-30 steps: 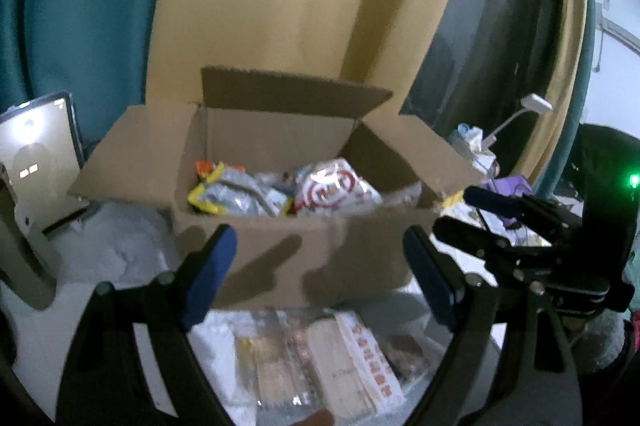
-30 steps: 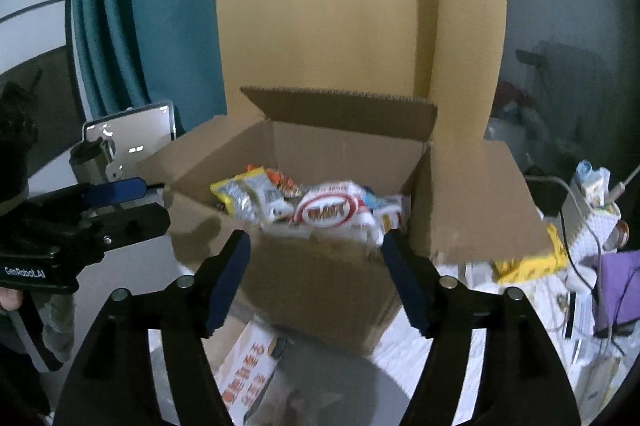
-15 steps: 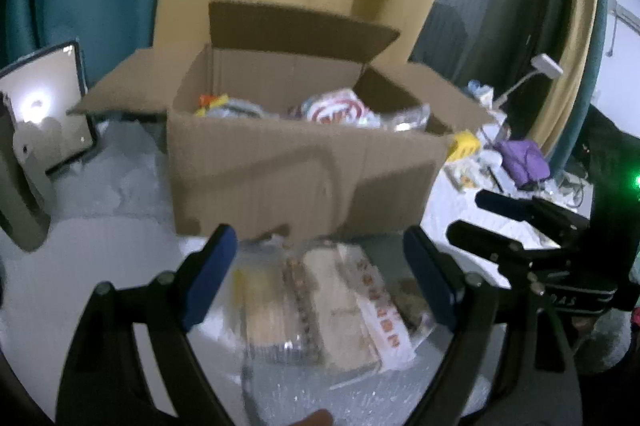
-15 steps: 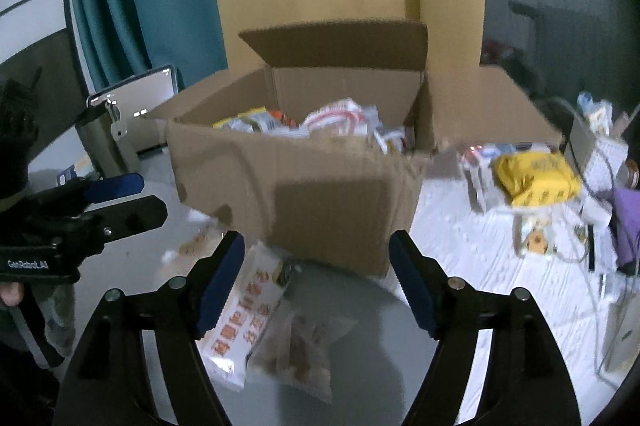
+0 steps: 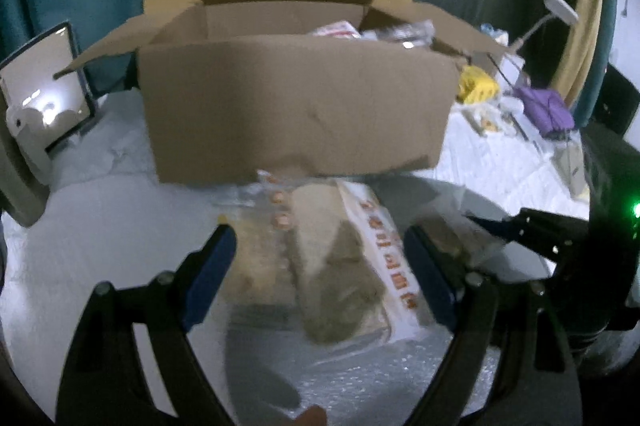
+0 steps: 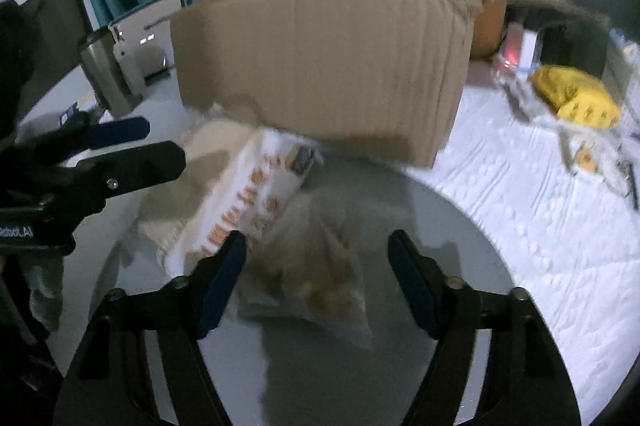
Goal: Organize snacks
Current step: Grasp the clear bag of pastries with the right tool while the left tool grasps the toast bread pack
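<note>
An open cardboard box (image 5: pixel 296 106) holding several snack packs stands on the white table; it also shows in the right wrist view (image 6: pixel 320 66). In front of it lie a white pack with red lettering (image 5: pixel 384 262), a clear pack of biscuits (image 5: pixel 260 266) and a clear bag of small snacks (image 6: pixel 316 274). The white pack also shows in the right wrist view (image 6: pixel 248 202). My left gripper (image 5: pixel 320 266) is open just above the white and clear packs. My right gripper (image 6: pixel 316 274) is open, its fingers on either side of the clear bag.
A tablet on a stand (image 5: pixel 44 98) is left of the box. A yellow bag (image 6: pixel 576 94), a purple cloth (image 5: pixel 544 106) and a white lamp (image 5: pixel 560 8) lie among clutter at the right. Teal and yellow curtains hang behind.
Both grippers have dropped from box-top height towards the packs on the table in front of the box. The box now fills the upper view, its contents mostly hidden.
</note>
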`<state>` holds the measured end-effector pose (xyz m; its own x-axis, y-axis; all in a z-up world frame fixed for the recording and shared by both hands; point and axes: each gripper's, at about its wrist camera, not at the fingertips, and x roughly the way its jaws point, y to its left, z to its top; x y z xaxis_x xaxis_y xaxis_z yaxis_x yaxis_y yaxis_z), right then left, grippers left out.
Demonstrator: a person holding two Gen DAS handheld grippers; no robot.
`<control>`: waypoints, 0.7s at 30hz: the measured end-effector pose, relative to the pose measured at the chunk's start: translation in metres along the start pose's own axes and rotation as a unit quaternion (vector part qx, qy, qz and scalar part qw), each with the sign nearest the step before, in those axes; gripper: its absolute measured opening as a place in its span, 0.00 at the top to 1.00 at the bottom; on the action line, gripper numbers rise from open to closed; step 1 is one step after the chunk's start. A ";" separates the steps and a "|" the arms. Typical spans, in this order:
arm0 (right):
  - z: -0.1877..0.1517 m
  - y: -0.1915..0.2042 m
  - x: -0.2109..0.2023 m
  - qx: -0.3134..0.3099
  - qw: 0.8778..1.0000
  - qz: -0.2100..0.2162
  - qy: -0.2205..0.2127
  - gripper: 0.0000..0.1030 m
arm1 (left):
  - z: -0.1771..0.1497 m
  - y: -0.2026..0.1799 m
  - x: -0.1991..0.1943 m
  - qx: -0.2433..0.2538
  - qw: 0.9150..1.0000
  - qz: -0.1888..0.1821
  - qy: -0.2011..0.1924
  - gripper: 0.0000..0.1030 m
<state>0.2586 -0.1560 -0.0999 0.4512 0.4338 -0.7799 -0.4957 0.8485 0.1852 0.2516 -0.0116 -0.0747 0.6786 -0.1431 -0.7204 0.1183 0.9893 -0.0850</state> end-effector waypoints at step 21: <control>-0.035 -0.101 -0.062 0.113 0.992 0.009 -0.053 0.46 | -0.004 -0.092 0.061 0.071 0.994 0.002 0.078 0.01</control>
<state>0.2545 -0.2789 -0.0915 0.5251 0.4689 -0.7102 -0.3301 0.8814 0.3379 0.2795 -0.1113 -0.1133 0.5604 -0.1225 -0.8191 0.2246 0.9744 0.0079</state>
